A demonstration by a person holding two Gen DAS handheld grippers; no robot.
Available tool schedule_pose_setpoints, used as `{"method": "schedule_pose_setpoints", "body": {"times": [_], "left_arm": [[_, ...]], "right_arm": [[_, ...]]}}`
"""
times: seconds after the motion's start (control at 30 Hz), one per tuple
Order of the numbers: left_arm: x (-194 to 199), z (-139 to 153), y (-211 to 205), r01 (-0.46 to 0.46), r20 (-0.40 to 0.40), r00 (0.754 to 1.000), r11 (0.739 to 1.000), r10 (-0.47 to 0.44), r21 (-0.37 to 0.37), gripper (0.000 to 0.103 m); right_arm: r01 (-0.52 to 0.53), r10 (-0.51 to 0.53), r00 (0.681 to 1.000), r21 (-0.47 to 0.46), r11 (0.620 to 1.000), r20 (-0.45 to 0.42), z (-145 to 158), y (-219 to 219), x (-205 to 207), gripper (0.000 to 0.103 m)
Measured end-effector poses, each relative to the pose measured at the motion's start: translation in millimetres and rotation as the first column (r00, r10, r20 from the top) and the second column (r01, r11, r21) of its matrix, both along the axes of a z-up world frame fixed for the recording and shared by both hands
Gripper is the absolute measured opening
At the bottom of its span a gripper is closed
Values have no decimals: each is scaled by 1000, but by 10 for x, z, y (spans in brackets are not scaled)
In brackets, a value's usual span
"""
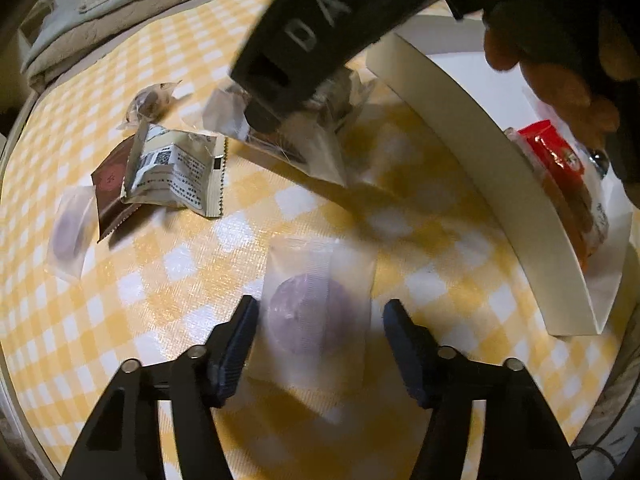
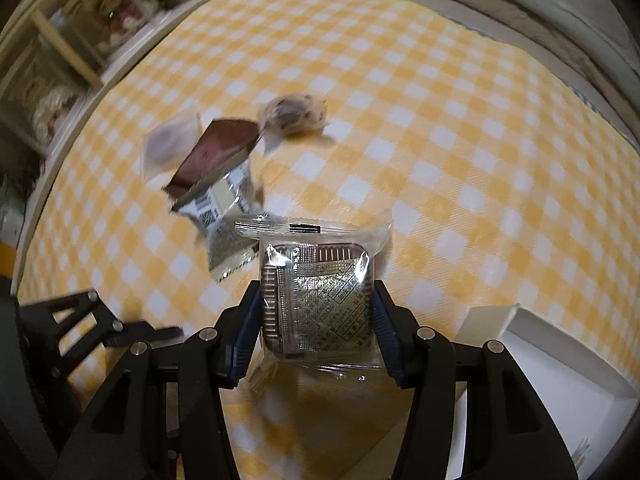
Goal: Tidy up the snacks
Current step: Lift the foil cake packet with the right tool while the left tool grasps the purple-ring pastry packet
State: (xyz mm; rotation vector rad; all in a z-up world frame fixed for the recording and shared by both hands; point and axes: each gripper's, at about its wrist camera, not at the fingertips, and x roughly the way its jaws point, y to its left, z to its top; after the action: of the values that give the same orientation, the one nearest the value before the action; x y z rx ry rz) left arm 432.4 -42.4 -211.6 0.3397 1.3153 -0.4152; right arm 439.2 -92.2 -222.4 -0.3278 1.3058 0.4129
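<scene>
1. On the yellow-and-white checked tabletop (image 1: 192, 264), the left claw (image 1: 320, 316) points down over a frosted packet with a round purple snack (image 1: 316, 312) inside.
2. Its blue pads stand on either side of that packet; the left one is at the wrapper's edge and the right one is just clear of it, so the claw is open and not gripping.
3. The right claw (image 2: 318, 316) is clamped on a clear-wrapped square snack in a dark ridged tray (image 2: 320, 292), with both blue pads pressed against the pack's sides.
4. That pack is held above the cloth; in the left wrist view the right claw shows as a dark body with the same pack beneath it.
5. Beside it to the right, in the left wrist view, stands a white box (image 1: 500, 184) with low walls, and a red-wrapped snack (image 1: 560, 168) lies inside it.
6. A person's fingers (image 1: 560, 80) show above the box.
7. Further left on the cloth lie a white sachet with a barcode (image 1: 172, 172), resting partly on a dark brown sachet (image 1: 110, 192).
8. Just beside these is a second frosted purple snack (image 1: 68, 232), and beyond them a small clear-wrapped dark sweet (image 1: 148, 104).
</scene>
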Motion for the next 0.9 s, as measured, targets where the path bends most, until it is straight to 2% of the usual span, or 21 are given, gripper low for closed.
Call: {"method": "schedule_pose_setpoints", "body": {"times": [0.17,0.33,0.43,0.63,0.77,0.9], "left_arm": [[-41,64,-8,-2,-9,1000,1000,2,-5,50],[15,380,101,-82,59,995,995,85,-53,50],[25,595,220,-148,116,980,984,159,-102,50],[-66,986,411,-239,212,937,952,278,-193,50],[-145,1180,479,-280,245,908,927,340,-248,50],[-201,1349,479,-288,272,891,916,363,-277,50]], "right_arm": [[21,-21,999,13,1000,35,120,-20,9,53],[52,-55,994,35,998,93,318,-41,-60,53],[81,-86,986,46,996,142,476,-42,-84,53],[114,-136,961,107,988,240,907,-209,-233,53],[135,-173,938,144,980,301,1169,-361,-385,53],[177,-227,909,168,970,350,1379,-558,-552,53]]}}
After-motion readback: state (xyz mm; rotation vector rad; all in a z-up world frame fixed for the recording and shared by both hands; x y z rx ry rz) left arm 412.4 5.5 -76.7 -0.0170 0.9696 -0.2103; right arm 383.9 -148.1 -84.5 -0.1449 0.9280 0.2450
